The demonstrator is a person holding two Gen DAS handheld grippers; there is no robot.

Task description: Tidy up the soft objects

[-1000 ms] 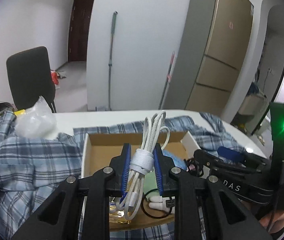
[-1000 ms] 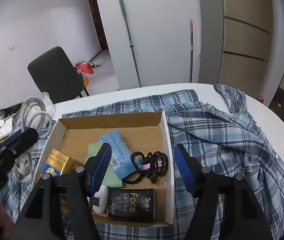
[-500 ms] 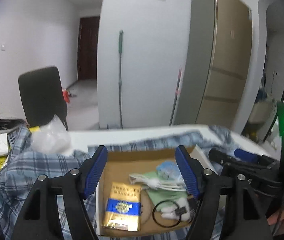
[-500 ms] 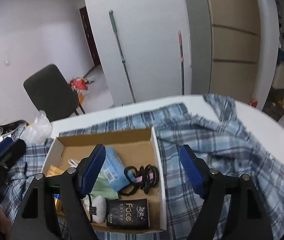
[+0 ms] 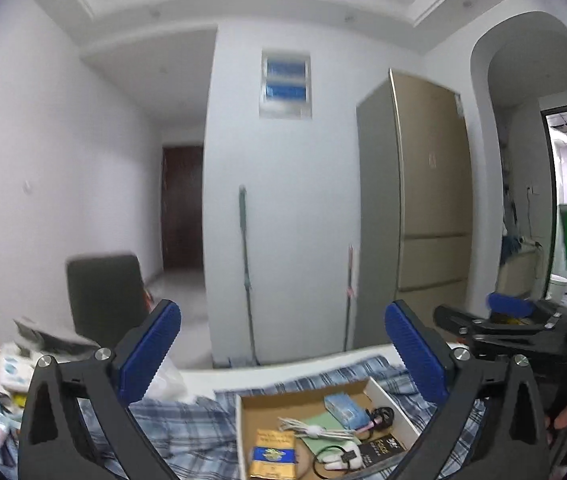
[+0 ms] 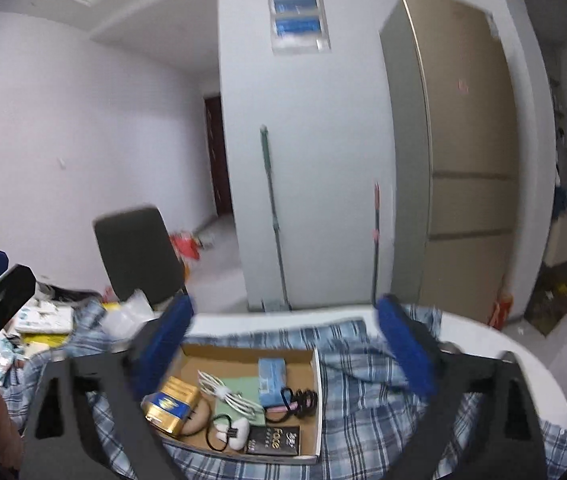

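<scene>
A shallow cardboard box (image 6: 315,364) sits on a blue plaid shirt (image 6: 367,400) on the white table. Inside lie a coiled white cable (image 6: 223,394), a gold packet (image 6: 169,400), a blue tissue pack (image 6: 272,376), black hair ties (image 6: 303,400), a green sheet and a black "Face" sachet (image 6: 273,440). The box (image 5: 267,404) and cable (image 5: 315,432) also show in the left wrist view. My left gripper (image 5: 283,352) is open and empty, raised above and behind the box. My right gripper (image 6: 287,344) is open and empty, also raised above the box.
A dark chair (image 6: 135,256) stands behind the table. A clear plastic bag (image 6: 127,314) and papers (image 6: 39,320) lie at the table's left. A mop (image 6: 273,220), a thinner pole and a tall fridge (image 6: 459,160) stand against the far wall.
My left gripper opened and let the white cable go into the box. Both grippers then lifted and tilted up, away from the box.
</scene>
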